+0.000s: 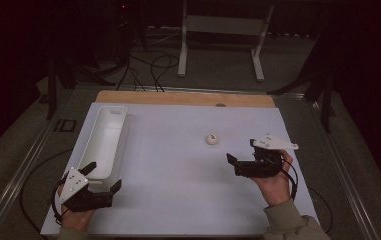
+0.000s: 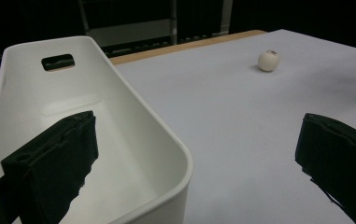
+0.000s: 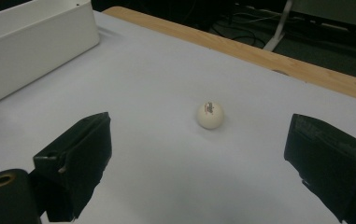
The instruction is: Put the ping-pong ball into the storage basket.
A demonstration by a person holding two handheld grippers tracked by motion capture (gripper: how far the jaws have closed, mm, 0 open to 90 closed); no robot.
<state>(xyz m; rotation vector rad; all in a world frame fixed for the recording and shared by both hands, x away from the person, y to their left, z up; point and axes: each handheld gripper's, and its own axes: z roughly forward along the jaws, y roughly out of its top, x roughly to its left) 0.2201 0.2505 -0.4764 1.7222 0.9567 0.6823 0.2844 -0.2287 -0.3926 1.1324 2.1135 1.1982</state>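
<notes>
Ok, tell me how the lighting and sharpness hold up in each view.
High view: dim, the surroundings nearly black, the white table evenly lit, the ball small and soft. Left gripper view: the tray is bright with mild sheen, and the near jaws are slightly blurred. Right gripper view: the ball is fairly sharp, casting a faint shadow.

open table point(image 1: 178, 175); tray point(image 1: 105, 140) blocks left side.

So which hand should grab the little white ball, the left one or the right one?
Probably the right. The right gripper is open, close to the ball, and the ball sits straight ahead between its jaws. The left gripper is open too, but farther off, beside the white bin.
</notes>
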